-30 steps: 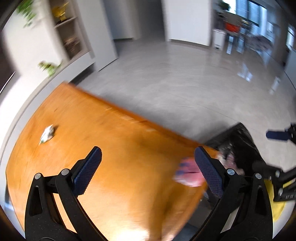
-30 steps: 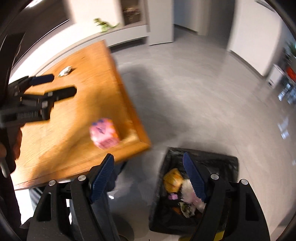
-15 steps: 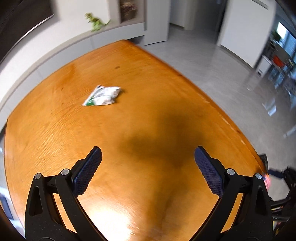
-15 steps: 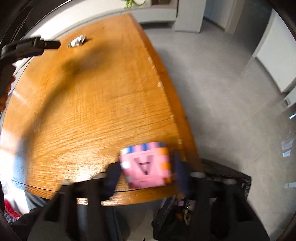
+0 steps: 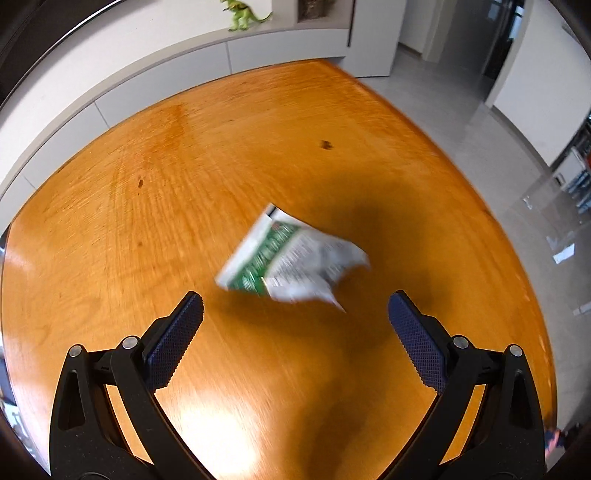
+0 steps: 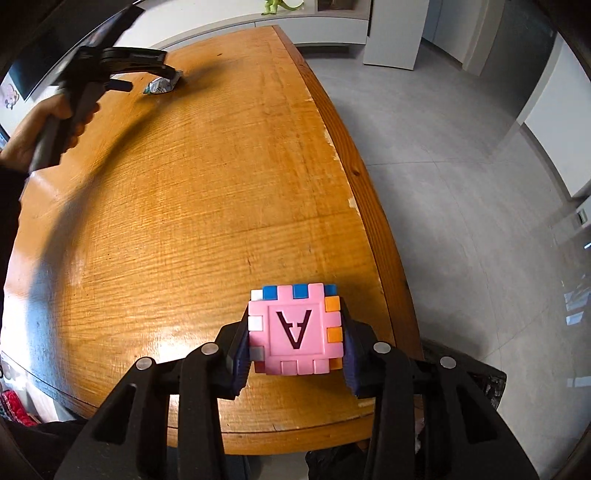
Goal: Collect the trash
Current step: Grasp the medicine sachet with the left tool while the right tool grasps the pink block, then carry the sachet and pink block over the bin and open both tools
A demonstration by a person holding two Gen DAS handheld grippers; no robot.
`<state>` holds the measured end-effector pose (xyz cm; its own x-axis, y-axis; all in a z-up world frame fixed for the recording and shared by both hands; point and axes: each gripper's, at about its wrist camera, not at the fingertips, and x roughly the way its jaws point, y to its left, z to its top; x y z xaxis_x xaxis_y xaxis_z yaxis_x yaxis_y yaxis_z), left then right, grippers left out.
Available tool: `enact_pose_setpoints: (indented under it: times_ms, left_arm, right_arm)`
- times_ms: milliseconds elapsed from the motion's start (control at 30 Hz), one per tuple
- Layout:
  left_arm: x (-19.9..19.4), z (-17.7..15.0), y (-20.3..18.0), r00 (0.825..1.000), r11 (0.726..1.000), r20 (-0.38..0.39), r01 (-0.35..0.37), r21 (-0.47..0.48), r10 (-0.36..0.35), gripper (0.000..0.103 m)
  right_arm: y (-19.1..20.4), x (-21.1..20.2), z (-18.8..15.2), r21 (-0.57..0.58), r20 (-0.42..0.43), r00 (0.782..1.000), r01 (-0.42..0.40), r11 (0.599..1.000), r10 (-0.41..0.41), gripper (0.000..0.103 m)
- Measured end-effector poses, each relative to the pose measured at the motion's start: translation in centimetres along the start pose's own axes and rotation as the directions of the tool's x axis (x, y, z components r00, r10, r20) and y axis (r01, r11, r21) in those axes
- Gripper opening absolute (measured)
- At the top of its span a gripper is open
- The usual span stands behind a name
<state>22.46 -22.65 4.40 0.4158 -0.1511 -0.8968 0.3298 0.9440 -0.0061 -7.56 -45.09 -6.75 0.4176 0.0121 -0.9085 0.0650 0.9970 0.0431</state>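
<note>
A crumpled white and green wrapper (image 5: 291,266) lies on the orange wooden table (image 5: 147,206). My left gripper (image 5: 295,314) is open and hovers just short of it, jaws wide on either side. In the right wrist view the wrapper (image 6: 160,85) sits at the far left of the table under the left gripper (image 6: 173,75). My right gripper (image 6: 295,339) is shut on a pink foam cube (image 6: 295,330) with a letter A, near the table's near right corner.
A black trash bag (image 6: 480,380) stands on the grey floor beside the table's near right corner, partly hidden by my right gripper. A white cabinet with a green dinosaur toy (image 5: 242,14) runs along the far wall.
My left gripper swung from the bin side across the table to the wrapper. My right gripper moved onto the pink cube and closed on it.
</note>
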Motion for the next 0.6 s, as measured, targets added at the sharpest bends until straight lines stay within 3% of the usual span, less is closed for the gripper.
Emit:
enact_pose_setpoints:
  times_ms: [67,100,133,400,600]
  left_arm:
    - [1.2,0.5,0.4,1.000,1.000,-0.006,-0.019,0.000,0.019,0.097]
    - [1.5,0.5,0.4,1.000,1.000,-0.008,-0.030,0.004,0.030,0.089]
    - [2.0,0.5,0.4,0.999,0.999,-0.017,-0.031,0.008,0.031,0.074]
    - [1.4,-0.4,0.5,1.000,1.000,-0.004,0.012,0.028,-0.012,0.060]
    - [-0.3,-2.1,-0.6,0.998,0.997,-0.011,0.063,0.052,-0.063,0.059]
  right_arm:
    - [0.0,-0.1,-0.1,-0.002,0.001,1.000,-0.002,1.000,0.002,0.042]
    - [0.0,0.0,-0.1,-0.001,0.002,1.000,-0.003,1.000,0.003,0.042]
    - [0.0,0.0,-0.1,0.000,0.002,1.000,-0.003,1.000,0.003,0.042]
    - [0.1,-0.2,-0.2,0.002,0.003,1.000,-0.010,1.000,0.010,0.042]
    - [-0.1,-1.6,-1.0,0.003,0.028,0.999,-0.020,1.000,0.020,0.042]
